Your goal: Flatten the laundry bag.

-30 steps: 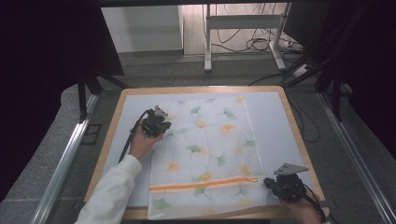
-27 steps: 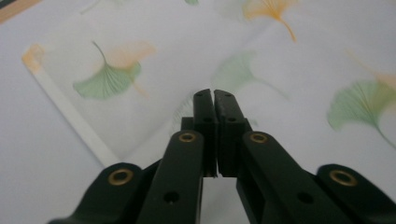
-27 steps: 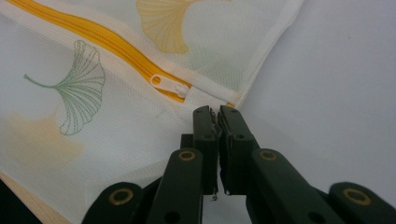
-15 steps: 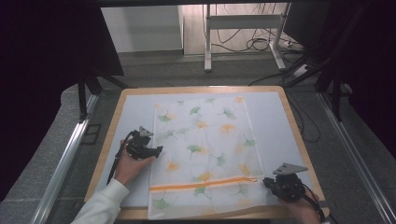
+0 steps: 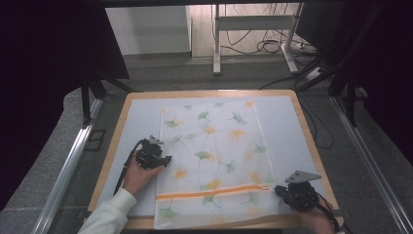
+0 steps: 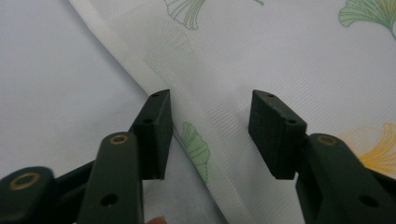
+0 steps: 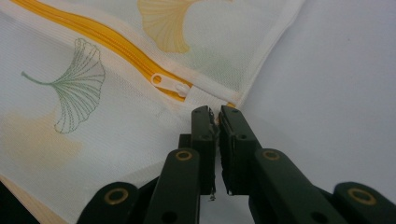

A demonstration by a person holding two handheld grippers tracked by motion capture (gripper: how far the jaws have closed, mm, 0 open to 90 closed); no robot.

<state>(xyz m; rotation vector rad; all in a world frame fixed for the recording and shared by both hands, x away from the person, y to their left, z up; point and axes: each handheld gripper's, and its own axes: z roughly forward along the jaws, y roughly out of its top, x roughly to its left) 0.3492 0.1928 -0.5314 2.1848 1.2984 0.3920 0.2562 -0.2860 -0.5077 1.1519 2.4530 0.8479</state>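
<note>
A white mesh bag [image 5: 214,156] printed with ginkgo leaves lies flat on the pale mat [image 5: 141,122]; an orange zipper [image 5: 214,192] runs across its near end. My left gripper [image 5: 165,160] sits at the bag's left edge. In the left gripper view its jaws [image 6: 210,100] straddle that hem; they have just been closing, and the pads stand apart from the cloth. My right gripper [image 5: 278,190] is at the bag's near right corner. Its jaws [image 7: 215,112] are shut on the bag's edge, just past the white zipper pull [image 7: 170,84].
The mat covers a wooden table [image 5: 117,141] with a raised rim. Metal rails [image 5: 68,165] run along both sides of the table. Beyond the far edge are a white desk frame [image 5: 253,29] and loose cables [image 5: 272,46] on the floor.
My left hand has moved from the bag's upper left part toward me and leftward to the bag's left edge, and its jaws have opened. The right gripper has stayed put.
</note>
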